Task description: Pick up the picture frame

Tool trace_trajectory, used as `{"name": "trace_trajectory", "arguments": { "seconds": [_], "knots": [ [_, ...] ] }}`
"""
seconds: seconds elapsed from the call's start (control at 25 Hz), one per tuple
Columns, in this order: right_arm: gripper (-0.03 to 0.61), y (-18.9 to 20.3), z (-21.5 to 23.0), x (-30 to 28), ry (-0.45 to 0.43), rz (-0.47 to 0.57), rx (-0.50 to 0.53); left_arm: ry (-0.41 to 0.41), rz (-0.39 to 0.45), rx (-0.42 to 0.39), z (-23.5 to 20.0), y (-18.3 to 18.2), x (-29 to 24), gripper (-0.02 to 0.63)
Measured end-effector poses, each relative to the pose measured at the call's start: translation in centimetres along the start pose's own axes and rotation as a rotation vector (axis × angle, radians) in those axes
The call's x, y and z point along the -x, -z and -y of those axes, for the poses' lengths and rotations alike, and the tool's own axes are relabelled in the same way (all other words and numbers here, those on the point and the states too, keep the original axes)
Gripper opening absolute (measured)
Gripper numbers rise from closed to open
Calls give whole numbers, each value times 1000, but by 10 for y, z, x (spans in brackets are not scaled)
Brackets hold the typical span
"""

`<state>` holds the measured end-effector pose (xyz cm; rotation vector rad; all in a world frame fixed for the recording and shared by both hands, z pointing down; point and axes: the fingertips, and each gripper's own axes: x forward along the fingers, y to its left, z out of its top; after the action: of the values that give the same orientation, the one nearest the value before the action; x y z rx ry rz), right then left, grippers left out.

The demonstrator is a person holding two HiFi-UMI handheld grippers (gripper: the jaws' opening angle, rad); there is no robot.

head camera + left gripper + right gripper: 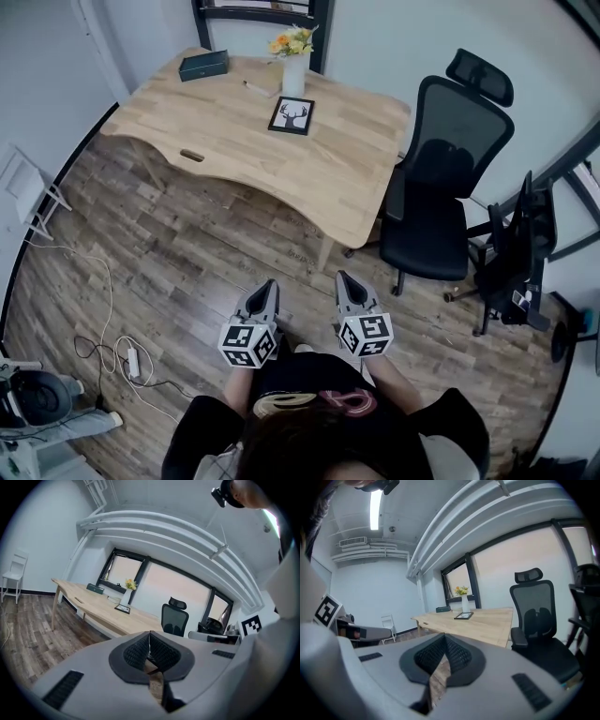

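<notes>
While both grippers hang over the floor short of the desk (234, 141), I log the frame (292, 115) as lying flat on the desktop towards its far side, just in front of the vase (294, 75) and well apart from either set of fingers. Left gripper (266, 289): jaws pressed together, nothing between them. Right gripper (348, 281): jaws likewise pressed together, empty. Bearing: the frame sits ahead of both, roughly on the line that runs between them; from the left gripper view it falls a little left of that gripper's axis, from the right gripper view a little right of centre. By my reckoning neither hand is clearly the nearer. Long axis: the frame's longer sides run away from me, slightly askew to the desk's near edge, the short side facing me. Item between: bare floor, then the desk's near edge. A chair (441, 169) stands at the desk's right end, beside the right hand's path.
</notes>
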<state>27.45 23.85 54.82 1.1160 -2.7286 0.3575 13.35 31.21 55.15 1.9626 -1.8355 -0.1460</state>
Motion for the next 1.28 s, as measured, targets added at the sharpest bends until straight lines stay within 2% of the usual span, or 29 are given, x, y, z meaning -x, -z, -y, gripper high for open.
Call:
{"name": "trace_trajectory", "arguments": {
  "seconds": [0.2,0.8,1.12,1.28],
  "knots": [
    [11,-11,8,-40,84,-22,-11,31,1,9,-32,-29,-31,18],
    [11,-41,-14,-153,205,-2,-53,120,-49,-16,-145,-101,-107,18],
    [11,-40,-38,-194,241,-10,-79,179,-111,-51,-181,-114,-123,18],
    [11,-39,-41,-202,258,-18,-85,185,-119,-42,-192,-116,-128,18]
  ]
}}
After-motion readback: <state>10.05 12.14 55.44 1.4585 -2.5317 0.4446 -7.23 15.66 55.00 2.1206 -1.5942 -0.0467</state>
